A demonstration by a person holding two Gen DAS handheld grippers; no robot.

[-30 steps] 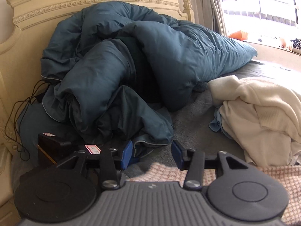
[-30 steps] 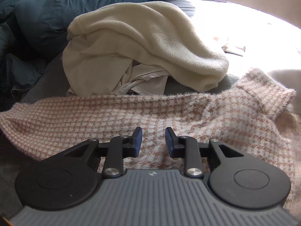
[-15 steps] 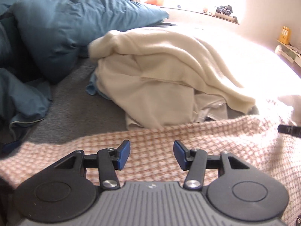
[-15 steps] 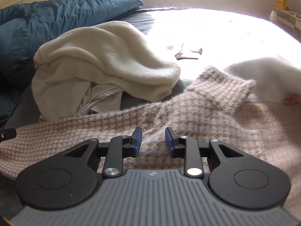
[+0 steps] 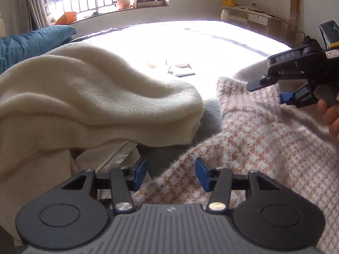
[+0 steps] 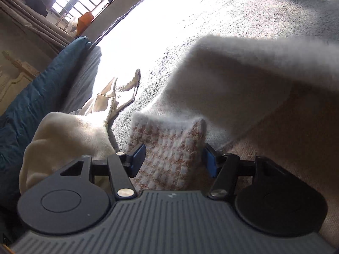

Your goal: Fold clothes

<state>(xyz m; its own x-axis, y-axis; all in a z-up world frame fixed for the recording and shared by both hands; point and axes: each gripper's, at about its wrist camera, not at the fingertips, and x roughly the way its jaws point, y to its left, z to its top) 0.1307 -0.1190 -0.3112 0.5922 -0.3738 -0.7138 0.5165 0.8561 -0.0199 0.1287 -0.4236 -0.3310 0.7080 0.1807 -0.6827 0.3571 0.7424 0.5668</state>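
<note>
A pink-and-white checked sweater (image 5: pixel 264 139) lies spread on the bed, its sleeve running down under my left gripper (image 5: pixel 170 174), which is open just above the sleeve's edge. In the right wrist view the sleeve's cuff (image 6: pixel 169 146) stands between the wide-apart blue pads of my right gripper (image 6: pixel 173 158), which is open around it. The right gripper (image 5: pixel 296 84) also shows at the right edge of the left wrist view, over the cuff end, with a hand behind it.
A heap of cream knitwear (image 5: pixel 89 97) lies left of the sweater, over paler garments (image 5: pixel 118 158). A teal duvet (image 6: pixel 42 97) is bunched at the far left. Small light cloth pieces (image 6: pixel 118 93) lie on the sunlit grey bed sheet (image 6: pixel 254 17). A window sill (image 5: pixel 118 10) runs behind.
Both grippers swung to the right along the sweater. The right gripper tilted, opened wider and came down around the cuff. The left gripper now faces the cream heap and sleeve.
</note>
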